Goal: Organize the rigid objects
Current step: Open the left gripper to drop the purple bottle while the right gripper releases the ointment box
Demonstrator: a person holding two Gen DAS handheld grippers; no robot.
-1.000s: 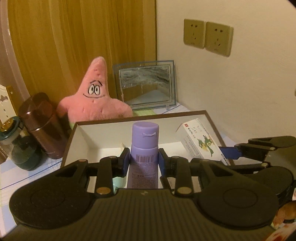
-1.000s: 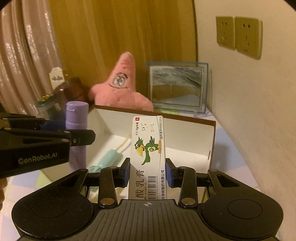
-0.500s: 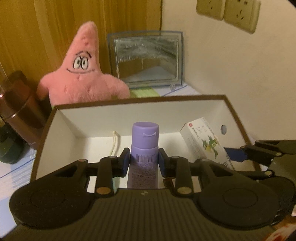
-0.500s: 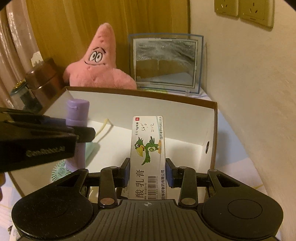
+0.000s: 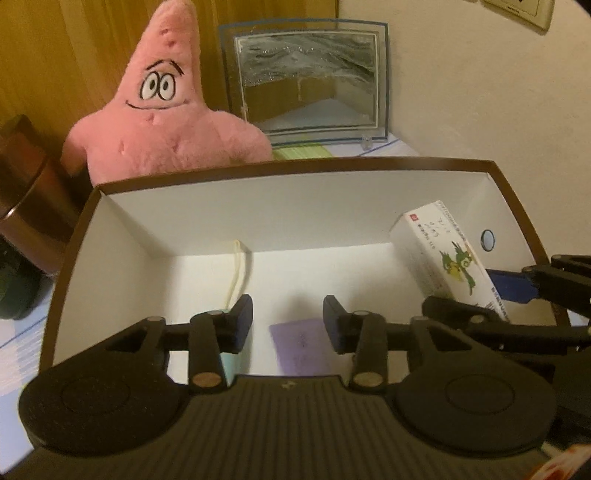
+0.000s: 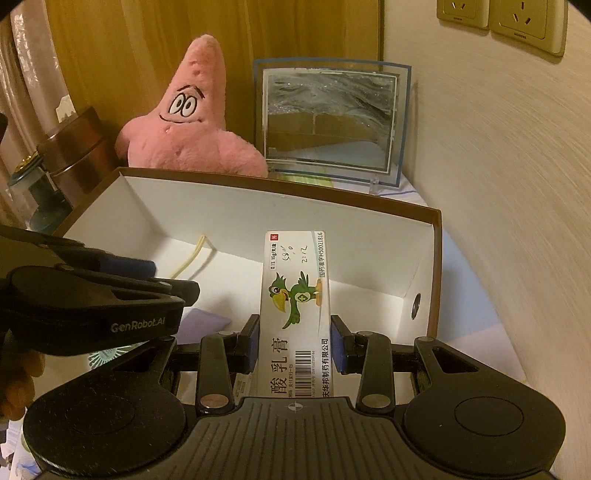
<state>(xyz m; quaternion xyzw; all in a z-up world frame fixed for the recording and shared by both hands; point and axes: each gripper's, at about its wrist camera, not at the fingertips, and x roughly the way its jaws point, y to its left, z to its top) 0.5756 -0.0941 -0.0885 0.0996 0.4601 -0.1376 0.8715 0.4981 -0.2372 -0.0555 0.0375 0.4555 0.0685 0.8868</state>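
Note:
A brown-rimmed box (image 5: 295,164) with a white inside (image 6: 436,258) stands before both grippers. My left gripper (image 5: 288,325) is open over the box; the purple bottle (image 5: 299,345) lies loose on the box floor below it, also seen in the right wrist view (image 6: 201,325). My right gripper (image 6: 293,343) is shut on a white medicine carton with a green parrot (image 6: 295,295), held upright above the box's right side; the carton also shows in the left wrist view (image 5: 447,254). A teal item with a pale cord (image 5: 236,269) lies in the box at left.
A pink star plush (image 5: 162,110) and a framed sand picture (image 5: 308,74) stand behind the box. A brown canister (image 6: 74,155) and a dark green bottle (image 5: 14,288) stand at left. The wall with sockets (image 6: 498,22) is close on the right.
My left gripper has opened and let the purple bottle drop into the box. Both grippers moved forward over the box; the right still holds the carton.

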